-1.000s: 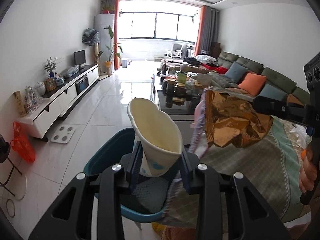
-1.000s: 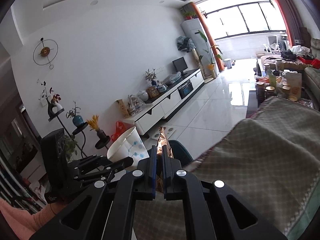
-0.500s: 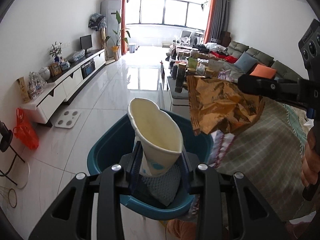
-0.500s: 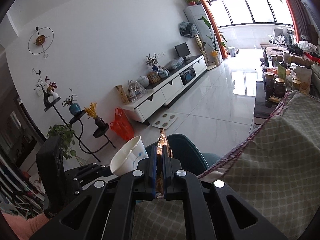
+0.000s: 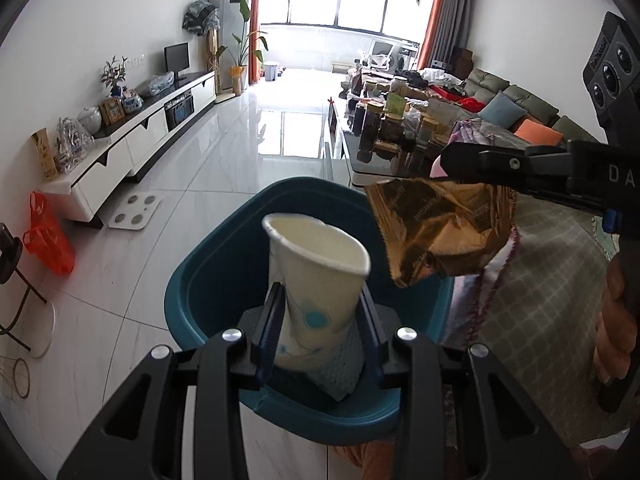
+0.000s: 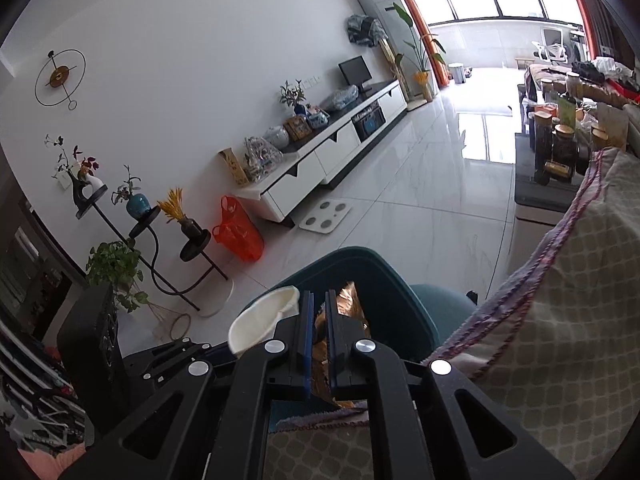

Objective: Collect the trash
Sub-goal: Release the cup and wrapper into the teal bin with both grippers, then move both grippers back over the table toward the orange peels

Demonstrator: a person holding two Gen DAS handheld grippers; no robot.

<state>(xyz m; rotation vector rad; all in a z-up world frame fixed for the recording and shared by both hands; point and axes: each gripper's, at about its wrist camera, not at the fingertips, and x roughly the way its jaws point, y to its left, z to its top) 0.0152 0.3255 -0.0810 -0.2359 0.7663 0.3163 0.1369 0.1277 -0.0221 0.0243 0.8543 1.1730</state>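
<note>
Cup (image 5: 316,280) between left fingers (image 5: 272,320); wrapper (image 5: 436,228) between right.

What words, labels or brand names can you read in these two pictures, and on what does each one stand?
"DA", cut off by the picture's edge: on the right tool.
Printed lines on the gold wrapper: too crumpled and blurred to read.
Small print on the right tool's camera block: too small to read.
Paper cup: blue dots only, no text.

A home living room: sofa (image 5: 516,98), TV cabinet (image 5: 132,142), houseplants (image 6: 116,266).
</note>
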